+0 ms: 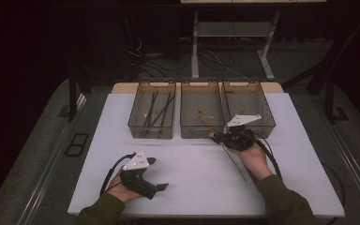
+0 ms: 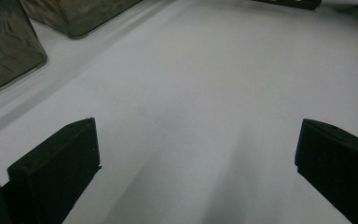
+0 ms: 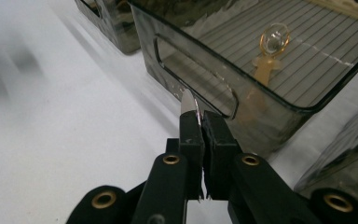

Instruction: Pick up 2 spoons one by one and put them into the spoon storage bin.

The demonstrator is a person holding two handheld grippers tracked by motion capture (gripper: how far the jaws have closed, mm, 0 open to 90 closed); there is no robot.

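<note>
1. Three clear bins stand in a row at the far side of the white table (image 1: 192, 164): left bin (image 1: 152, 110), middle bin (image 1: 201, 110), right bin (image 1: 248, 108).
2. Left bin holds several thin dark sticks (image 1: 155, 110); the exact number cannot be told.
3. Middle bin holds one amber spoon (image 3: 270, 51), lying on the ribbed floor.
4. Right bin's contents are too dim to make out.
5. Two grippers. Left gripper (image 1: 157, 173) rests low on the near left of the table, jaws spread wide with bare table between them, grasping nothing.
6. Right gripper (image 1: 215, 136) sits just at the near wall of the middle bin, jaws clenched on one thin silvery utensil (image 3: 187, 100).
7. Its tip pokes up past the jaws, near the bin's handle slot (image 3: 196, 77); whether it touches the wall cannot be told.
8. That near wall stands between the utensil and the spoon.
</note>
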